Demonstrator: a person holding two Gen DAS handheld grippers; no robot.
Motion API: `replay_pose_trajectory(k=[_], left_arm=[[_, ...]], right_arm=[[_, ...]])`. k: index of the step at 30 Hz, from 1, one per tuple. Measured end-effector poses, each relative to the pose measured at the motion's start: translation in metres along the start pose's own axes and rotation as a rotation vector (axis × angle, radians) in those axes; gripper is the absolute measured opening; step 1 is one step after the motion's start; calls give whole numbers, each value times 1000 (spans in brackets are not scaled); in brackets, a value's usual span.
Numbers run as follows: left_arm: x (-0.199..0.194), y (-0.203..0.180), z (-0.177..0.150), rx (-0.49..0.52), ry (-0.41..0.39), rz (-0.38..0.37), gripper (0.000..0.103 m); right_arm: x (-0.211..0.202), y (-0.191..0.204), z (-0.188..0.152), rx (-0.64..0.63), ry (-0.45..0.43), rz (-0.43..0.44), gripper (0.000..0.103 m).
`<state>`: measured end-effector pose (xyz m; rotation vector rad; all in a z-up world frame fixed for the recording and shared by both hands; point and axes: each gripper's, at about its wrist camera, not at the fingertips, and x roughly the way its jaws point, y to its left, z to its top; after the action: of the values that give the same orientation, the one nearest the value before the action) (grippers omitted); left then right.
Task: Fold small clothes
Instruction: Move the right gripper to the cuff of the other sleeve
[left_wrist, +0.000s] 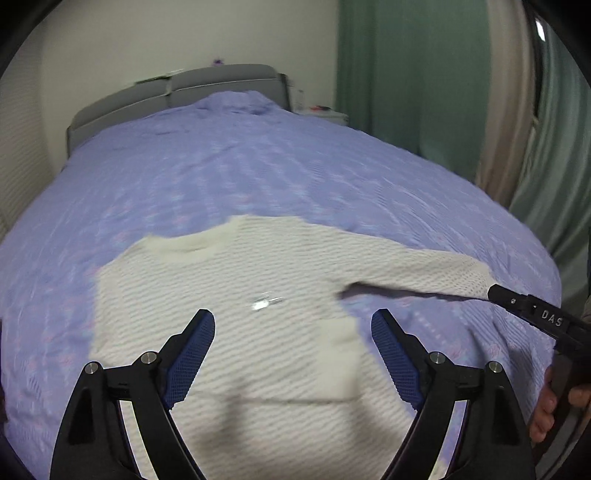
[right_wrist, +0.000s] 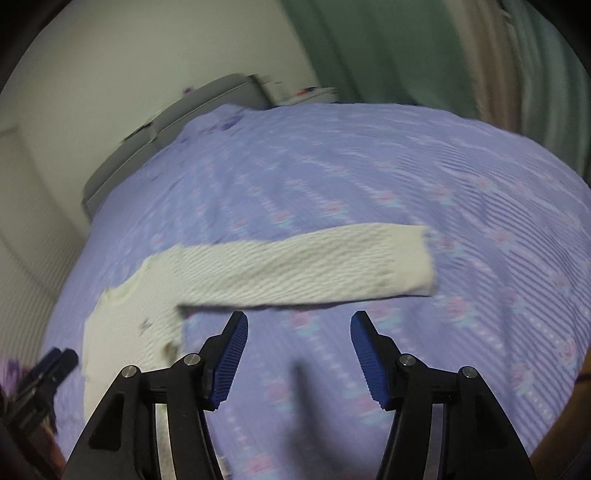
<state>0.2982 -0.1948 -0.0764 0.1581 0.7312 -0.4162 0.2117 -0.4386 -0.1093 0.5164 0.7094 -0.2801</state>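
White sweater (left_wrist: 229, 295) lies flat on bed (left_wrist: 258, 173), one sleeve (right_wrist: 314, 266) stretched toward 3 o'clock. Left claw (left_wrist: 293, 328) spread above sweater body, empty. Right claw (right_wrist: 299, 332) spread, empty, over bedspread.

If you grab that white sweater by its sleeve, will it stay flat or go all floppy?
Probably floppy: the sweater is soft knit lying limp on the bedspread. Its sleeve would likely rise first, the body sagging. The bumpy knit probably won't slip.
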Motion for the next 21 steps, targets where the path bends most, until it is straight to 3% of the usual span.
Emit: replay_pose_trajectory(k=[2, 9, 14, 21], left_arm=[[14, -28, 8, 60, -6, -8, 87], [46, -88, 21, 129, 38, -49, 87], [50, -99, 22, 146, 43, -48, 87], [44, -100, 27, 127, 30, -61, 87]], right_arm=[[3, -23, 4, 81, 0, 2, 59], [21, -62, 2, 220, 23, 34, 59], [44, -77, -8, 325, 56, 129, 59], [67, -97, -6, 455, -27, 243, 67]])
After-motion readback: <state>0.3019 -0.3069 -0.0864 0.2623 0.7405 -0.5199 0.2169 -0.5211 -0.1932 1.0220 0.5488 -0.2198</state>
